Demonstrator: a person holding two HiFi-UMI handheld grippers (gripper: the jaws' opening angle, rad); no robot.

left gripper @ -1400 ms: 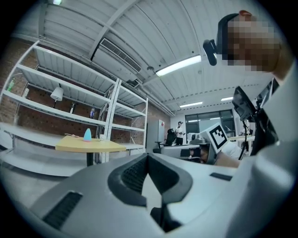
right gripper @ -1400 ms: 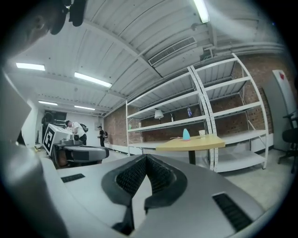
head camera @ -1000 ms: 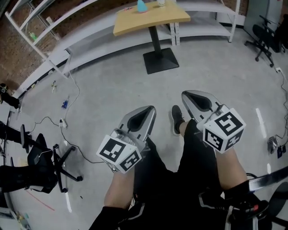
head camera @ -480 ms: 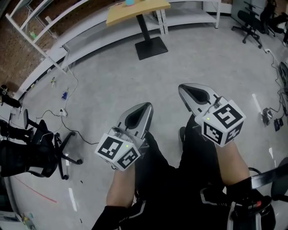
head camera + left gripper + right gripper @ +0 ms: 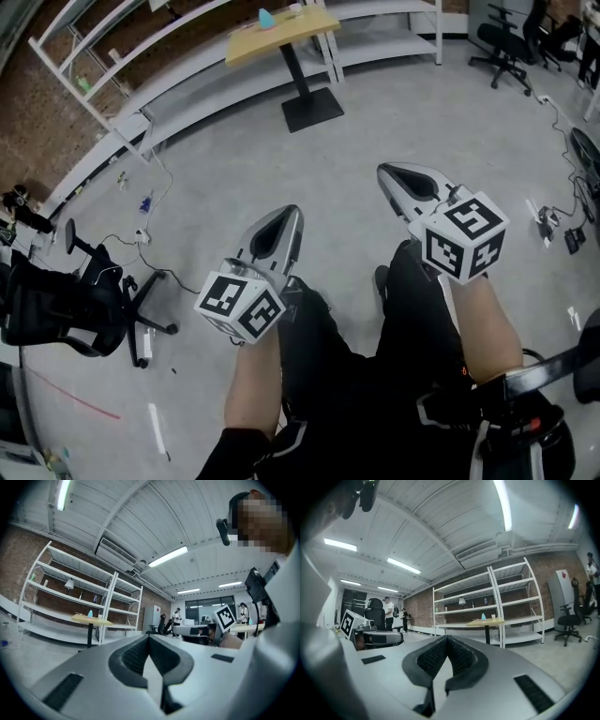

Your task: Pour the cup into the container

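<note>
Cup (image 5: 294, 7), small and white, stands on a wooden table (image 5: 281, 36) far off near the top of the head view, beside a pale blue object (image 5: 267, 17), well apart from both tools. Lower in that view, the left gripper (image 5: 286, 212) and the right gripper (image 5: 384, 172) are held side by side above the person's legs (image 5: 356, 366), both pointing toward the table, each with a marker cube (image 5: 239, 307) at its rear. A grey floor (image 5: 206, 159) lies between them and the table; white shelving (image 5: 112, 66) runs along a brick wall, and a black office chair (image 5: 56, 309) sits at the left among loose cables (image 5: 141, 239). In the left gripper view, the left gripper's (image 5: 150, 640) jaws are pressed together with nothing between them; the table (image 5: 91, 619) shows small in the distance at the left with the cup (image 5: 100, 616) and the blue object (image 5: 90, 613) on it. In the right gripper view, the right gripper (image 5: 447, 639) is likewise clenched and empty, and the table (image 5: 487, 622) with the cup (image 5: 492, 617) stands far ahead in front of the shelving (image 5: 487, 597).
</note>
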